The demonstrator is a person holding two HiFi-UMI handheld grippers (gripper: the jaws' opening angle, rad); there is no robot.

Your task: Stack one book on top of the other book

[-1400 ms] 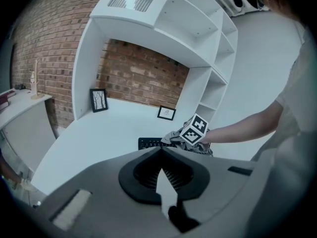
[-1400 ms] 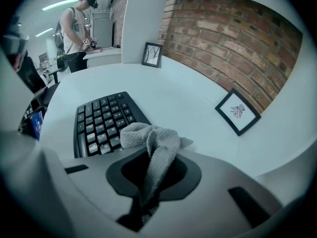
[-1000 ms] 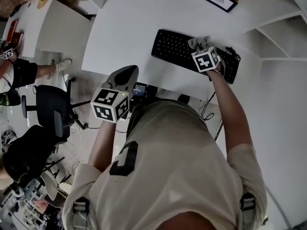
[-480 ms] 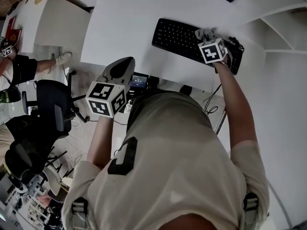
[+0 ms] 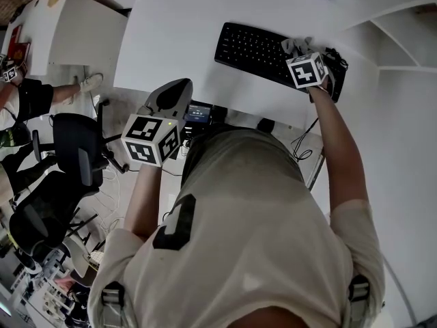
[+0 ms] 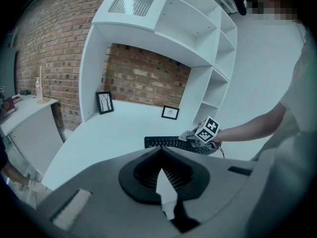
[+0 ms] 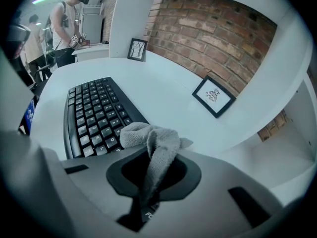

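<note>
No book lies on the white desk (image 5: 177, 26) in any view. My right gripper (image 5: 298, 48) is shut on a grey cloth (image 5: 293, 45) and holds it over the right end of a black keyboard (image 5: 249, 48). In the right gripper view the cloth (image 7: 151, 140) bunches out of the jaws of the right gripper (image 7: 153, 152) just above the keyboard (image 7: 94, 115). My left gripper (image 5: 177, 85) hangs at the desk's front edge, shut and holding nothing. From the left gripper view, its jaws meet at the left gripper's tip (image 6: 161, 149), and the keyboard (image 6: 166, 143) lies far ahead.
Two small framed pictures (image 7: 213, 95) (image 7: 137, 49) lean on the brick wall at the back of the desk. White shelves (image 6: 213, 58) rise at the right. A black office chair (image 5: 75, 159) and people (image 7: 64, 19) are to the left. A red flat object (image 5: 18, 41) lies on a side counter.
My right gripper with the cloth has shifted a little to the right and farther away along the keyboard. The left gripper has stayed almost where it was.
</note>
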